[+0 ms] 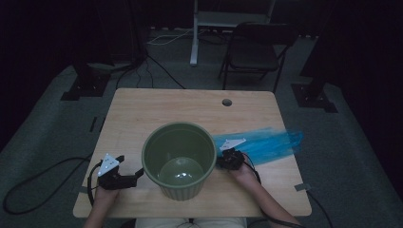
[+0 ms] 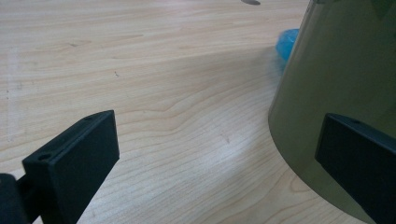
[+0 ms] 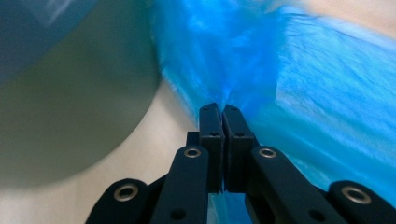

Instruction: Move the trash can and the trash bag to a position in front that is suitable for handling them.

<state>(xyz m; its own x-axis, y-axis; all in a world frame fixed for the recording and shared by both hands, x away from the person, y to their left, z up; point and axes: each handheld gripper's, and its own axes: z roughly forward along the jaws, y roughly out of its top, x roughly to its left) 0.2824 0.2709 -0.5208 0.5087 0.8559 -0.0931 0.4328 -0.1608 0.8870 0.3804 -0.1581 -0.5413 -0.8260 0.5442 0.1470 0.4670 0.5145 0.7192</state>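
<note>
Scene: a pale wood-grain surface (image 1: 142,109) in a dim room, with a person seated at its near edge, forearms coming in from below.
Pot: a large round olive-green plastic pot (image 1: 179,159) stands upright near the middle of the surface, its ribbed rim up and its inside empty and glossy.
Bag: a thin translucent blue plastic bag (image 1: 261,145) lies stretched and blurred on the surface to the right of the pot, reaching toward the right edge.
Right hand-held gripper: the right hand-held gripper (image 1: 227,159) sits just beside the pot's right wall, its jaws pressed together and pinching a gathered end of the blue bag; in the right gripper view the right hand-held gripper (image 3: 223,114) shows the film bunched into the closed tips, with the green wall curving away at the left.
Left hand-held gripper: the left hand-held gripper (image 1: 135,175) rests low at the pot's left side, jaws spread wide. In the left gripper view the left hand-held gripper (image 2: 215,149) has one black jaw over bare wood and the other in front of the pot's wall (image 2: 341,74); whether that jaw touches the pot cannot be told.
Also in frame: a small round hole (image 1: 226,102) near the surface's far edge; a dark folding chair (image 1: 256,47) on the grey floor beyond; black cables trailing from both tools.
</note>
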